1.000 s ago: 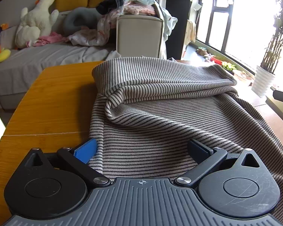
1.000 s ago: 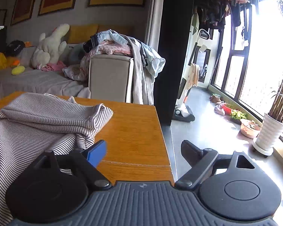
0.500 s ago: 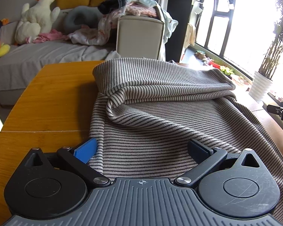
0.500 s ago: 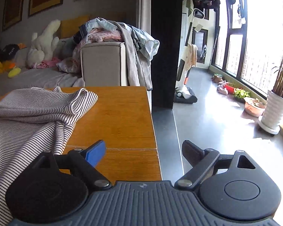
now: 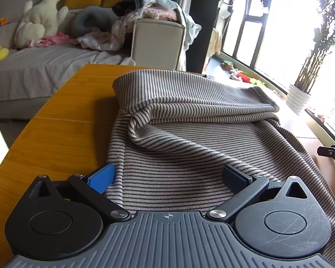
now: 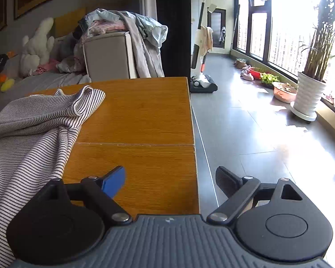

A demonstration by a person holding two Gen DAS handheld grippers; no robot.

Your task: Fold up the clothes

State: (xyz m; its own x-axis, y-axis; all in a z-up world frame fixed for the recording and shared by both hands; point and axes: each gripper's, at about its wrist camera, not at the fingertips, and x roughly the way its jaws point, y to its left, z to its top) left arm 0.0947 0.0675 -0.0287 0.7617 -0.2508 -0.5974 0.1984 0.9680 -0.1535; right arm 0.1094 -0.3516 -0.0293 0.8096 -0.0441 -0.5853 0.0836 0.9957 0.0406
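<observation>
Fingers spread wide, the left gripper [image 5: 167, 176] hangs over the striped garment's [image 5: 189, 138] lower centre, gripping nothing; the cloth has slid left in frame. In the right view, the empty right gripper [image 6: 169, 181] stands open over bare table [image 6: 134, 116], the garment now lower left, suggesting both are lining up on the cloth's near edge.

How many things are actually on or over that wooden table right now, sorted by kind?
Striped garment: 1
Handheld grippers, left gripper over the cloth and right gripper over the table corner, both open: 2
Total: 3
</observation>
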